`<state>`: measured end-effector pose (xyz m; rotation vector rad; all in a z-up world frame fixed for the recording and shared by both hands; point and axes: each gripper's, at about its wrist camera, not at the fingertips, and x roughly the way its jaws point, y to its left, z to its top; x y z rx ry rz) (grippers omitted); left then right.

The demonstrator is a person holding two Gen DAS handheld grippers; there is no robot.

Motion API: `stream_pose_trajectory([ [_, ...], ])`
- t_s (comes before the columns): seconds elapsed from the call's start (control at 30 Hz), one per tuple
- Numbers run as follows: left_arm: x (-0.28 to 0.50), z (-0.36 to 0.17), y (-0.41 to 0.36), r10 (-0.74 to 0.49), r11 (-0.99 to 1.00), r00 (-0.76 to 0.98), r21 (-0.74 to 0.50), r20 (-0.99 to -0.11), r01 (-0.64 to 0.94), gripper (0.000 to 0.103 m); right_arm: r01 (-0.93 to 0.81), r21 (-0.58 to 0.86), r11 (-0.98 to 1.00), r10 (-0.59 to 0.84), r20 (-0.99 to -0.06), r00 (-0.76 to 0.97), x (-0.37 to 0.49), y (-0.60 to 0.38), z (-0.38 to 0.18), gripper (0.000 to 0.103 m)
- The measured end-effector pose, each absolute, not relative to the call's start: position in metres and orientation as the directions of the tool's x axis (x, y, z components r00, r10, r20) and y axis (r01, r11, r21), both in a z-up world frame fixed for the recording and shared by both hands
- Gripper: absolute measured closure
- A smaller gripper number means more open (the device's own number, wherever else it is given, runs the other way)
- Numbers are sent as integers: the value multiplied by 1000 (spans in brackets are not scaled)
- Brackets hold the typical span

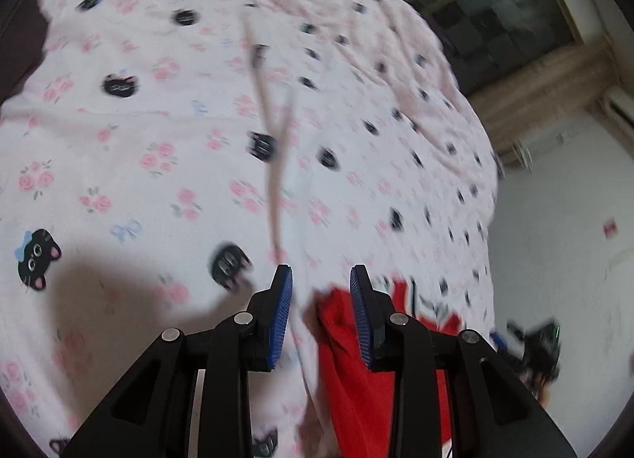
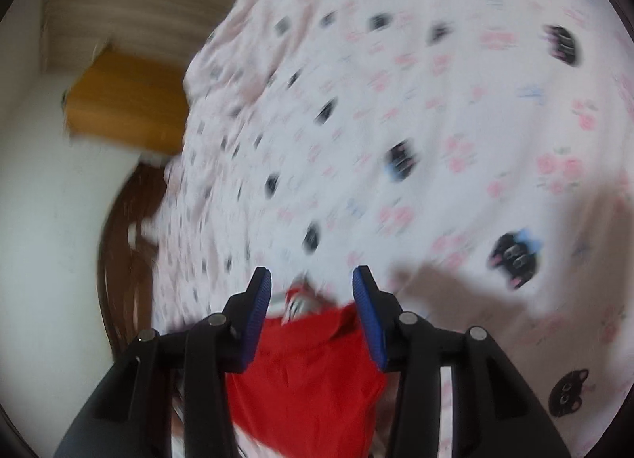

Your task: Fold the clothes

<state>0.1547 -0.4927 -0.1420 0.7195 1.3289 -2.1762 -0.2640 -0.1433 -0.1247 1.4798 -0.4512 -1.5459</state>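
In your left wrist view, the left gripper (image 1: 321,275) sits at the bottom centre of the frame, its two blue-padded fingers (image 1: 282,315) parted with a clear gap between them. The red garment (image 1: 348,378) lies low and right of centre, bunched under and just beside the right-hand finger; part of its edge shows in the gap, but the pads do not press on it, so this gripper is released. Behind it, a pale pink bedsheet (image 1: 198,141) printed with black cat faces and pink roses fills most of the frame, with a long crease running from the upper centre down toward the fingers. At the lower right edge, another dark gripper-like tool (image 1: 541,347) is blurred. Upper right shows a wooden frame and a dark window.

In your right wrist view, the right gripper (image 2: 313,279) is also at the bottom centre, its blue pads (image 2: 372,319) spread wider. The red garment (image 2: 309,378) lies directly below and between the fingers, filling the lower centre, with a white and grey printed patch at its top edge near the fingertips. The pads stand clear of the cloth, so this gripper is released too. The same bedsheet (image 2: 436,121) covers the centre and right. An orange-brown piece of furniture (image 2: 126,101) sits at upper left, heavily blurred.
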Motion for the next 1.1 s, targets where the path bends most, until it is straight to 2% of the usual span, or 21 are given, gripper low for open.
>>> stream_pose_trajectory([
  [0.1,129,-136,-456,-49,-549,-715,-579,-698,603,77,432,782,-449,-755,-591,284,-232,-167,-125,58],
  [0.3,76,-144,-408,48,-689,-627,-480,-778,543,77,568,722,-395,-579,-676,457,-160,-219,-148,58],
  [0.57,39,-163,-415,75,-682,-578,-465,-812,564,77,565,689,-453,-540,-717,441,-152,-247,-176,58],
  [1.1,28,-152,-456,-19,-666,-567,-413,-824,622,77,592,652,-473,-568,-740,361,-187,-267,-152,58],
])
